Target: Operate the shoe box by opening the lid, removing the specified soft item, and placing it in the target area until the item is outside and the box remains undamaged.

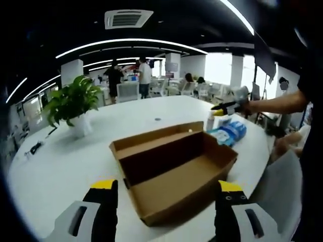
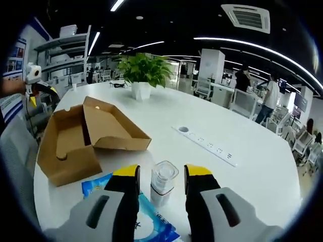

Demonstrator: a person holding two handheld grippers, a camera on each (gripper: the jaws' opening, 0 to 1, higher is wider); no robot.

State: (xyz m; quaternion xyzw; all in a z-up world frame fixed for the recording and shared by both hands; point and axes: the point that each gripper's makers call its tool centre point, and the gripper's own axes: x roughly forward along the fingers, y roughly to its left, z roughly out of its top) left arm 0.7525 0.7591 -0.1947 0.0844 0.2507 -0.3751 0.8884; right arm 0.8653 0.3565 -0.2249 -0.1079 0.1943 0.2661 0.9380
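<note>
Cardboard shoe box (image 1: 174, 174) lies open on the tabletop (image 2: 166, 118); beside it my right gripper (image 2: 161, 177) hangs open around a small clear bottle (image 2: 162, 182), over the blue pack (image 2: 139, 222), probably soft wipes. It looks light, squashy; I'd pinch its edge. My left gripper (image 1: 166, 187) is open.

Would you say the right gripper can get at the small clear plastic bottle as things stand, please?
Probably yes. The right gripper has its jaws open with the small clear plastic bottle standing between them beside the blue packet, and nothing blocks it. The open brown cardboard box sits well aside.
</note>
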